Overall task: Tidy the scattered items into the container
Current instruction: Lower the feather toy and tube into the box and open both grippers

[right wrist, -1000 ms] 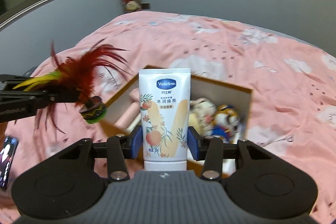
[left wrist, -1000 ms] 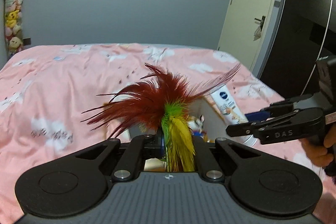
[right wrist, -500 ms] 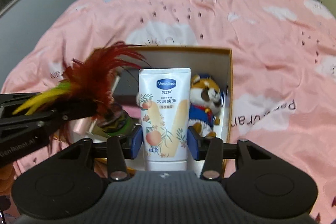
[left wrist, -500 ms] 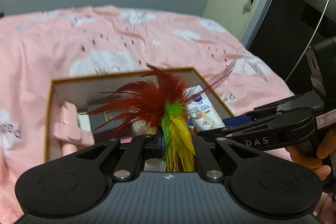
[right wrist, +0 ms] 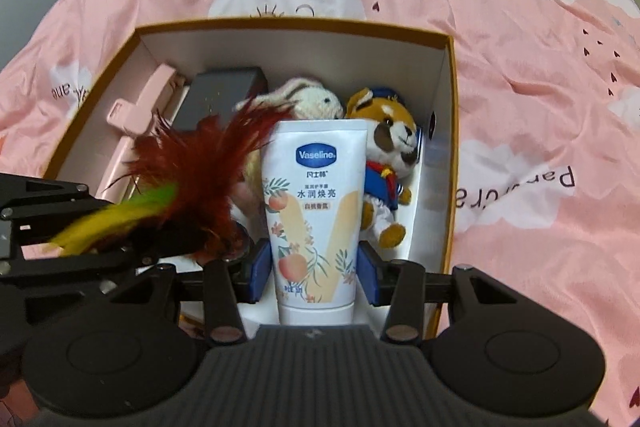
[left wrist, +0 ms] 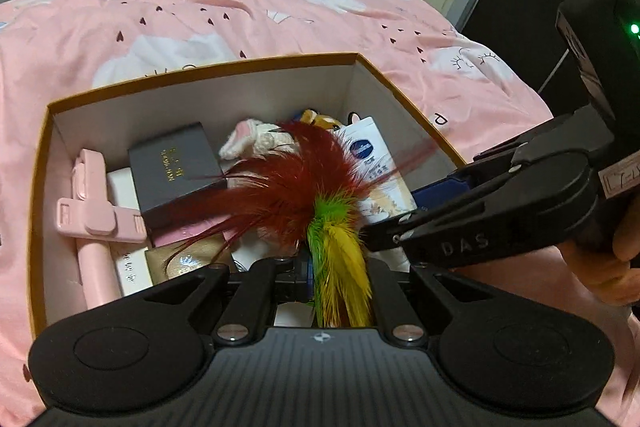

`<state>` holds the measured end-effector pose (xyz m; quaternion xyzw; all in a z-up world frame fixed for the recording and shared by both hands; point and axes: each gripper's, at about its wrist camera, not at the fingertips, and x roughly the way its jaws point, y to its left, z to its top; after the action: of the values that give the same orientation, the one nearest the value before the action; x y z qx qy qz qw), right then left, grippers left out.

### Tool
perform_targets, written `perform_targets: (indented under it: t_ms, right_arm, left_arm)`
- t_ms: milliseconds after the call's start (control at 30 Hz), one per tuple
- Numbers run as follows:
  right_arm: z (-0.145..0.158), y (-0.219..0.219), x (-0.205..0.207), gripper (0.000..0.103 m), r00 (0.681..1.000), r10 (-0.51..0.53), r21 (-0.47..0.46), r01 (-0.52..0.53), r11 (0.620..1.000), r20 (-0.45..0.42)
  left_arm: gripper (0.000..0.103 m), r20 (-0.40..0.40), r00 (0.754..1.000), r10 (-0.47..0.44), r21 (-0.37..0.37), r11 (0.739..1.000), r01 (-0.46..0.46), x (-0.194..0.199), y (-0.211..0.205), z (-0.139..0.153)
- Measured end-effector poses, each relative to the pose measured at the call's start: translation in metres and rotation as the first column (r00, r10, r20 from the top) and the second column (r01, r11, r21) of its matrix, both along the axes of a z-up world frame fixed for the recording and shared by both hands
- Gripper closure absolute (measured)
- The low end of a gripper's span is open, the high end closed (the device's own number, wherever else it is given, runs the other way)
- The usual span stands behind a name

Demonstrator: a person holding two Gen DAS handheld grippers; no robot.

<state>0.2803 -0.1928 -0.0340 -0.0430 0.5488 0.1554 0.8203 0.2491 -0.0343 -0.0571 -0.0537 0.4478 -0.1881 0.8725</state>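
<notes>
My left gripper (left wrist: 306, 273) is shut on the base of a feather toy (left wrist: 304, 195) with red, green and yellow plumes, and holds it over the open cardboard box (left wrist: 200, 71). My right gripper (right wrist: 316, 267) is shut on a white Vaseline tube (right wrist: 316, 203), its blue pads pressing both sides, tube upright above the box's near right part. In the right wrist view the feather toy (right wrist: 192, 167) sits just left of the tube. The box (right wrist: 296, 26) has an orange rim and white inside walls.
Inside the box lie a plush dog (right wrist: 390, 155), a knitted rabbit (right wrist: 308, 103), a dark grey case (left wrist: 176, 167), a pink holder (left wrist: 94, 211) and small flat packs. The box rests on a pink bedspread (right wrist: 520, 67). A door and dark wardrobe stand at the right.
Both grippers have come down and tipped forward over the box, which now fills both views. Each keeps its item; the two grippers have drawn close together.
</notes>
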Motion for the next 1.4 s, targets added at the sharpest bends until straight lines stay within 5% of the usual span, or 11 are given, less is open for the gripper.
perform_targets:
  t_ms: [300,433,633,867,1400]
  right_arm:
    - [-0.006,0.012,0.003,0.054,0.998,0.031,-0.070,-0.035,0.997,-0.060]
    - [-0.007,0.015,0.004,0.055,0.996,0.037,-0.086,-0.043,0.995,-0.076]
    - [-0.003,0.013,0.003,0.055,0.992,0.035,-0.088,-0.045,0.995,-0.119]
    - [-0.003,0.015,0.007,0.054,0.985,0.028,-0.142,-0.053,0.988,-0.172]
    - [-0.011,0.029,0.015,0.055,0.976,0.003,-0.204,-0.049,0.978,-0.219]
  left_arm:
    - [0.094,-0.073,0.997,-0.027,0.005,1.000,0.028,0.005,0.000,-0.011]
    - [0.071,-0.067,0.998,-0.021,-0.005,1.000,0.021,0.003,0.005,-0.007]
    - [0.060,-0.025,1.000,0.002,-0.057,0.998,-0.004,-0.008,0.020,0.010]
    - [0.059,0.051,0.996,0.069,-0.117,0.991,-0.062,-0.015,0.037,0.030]
    - [0.058,0.048,0.993,0.105,-0.129,0.987,-0.098,-0.021,0.050,0.028]
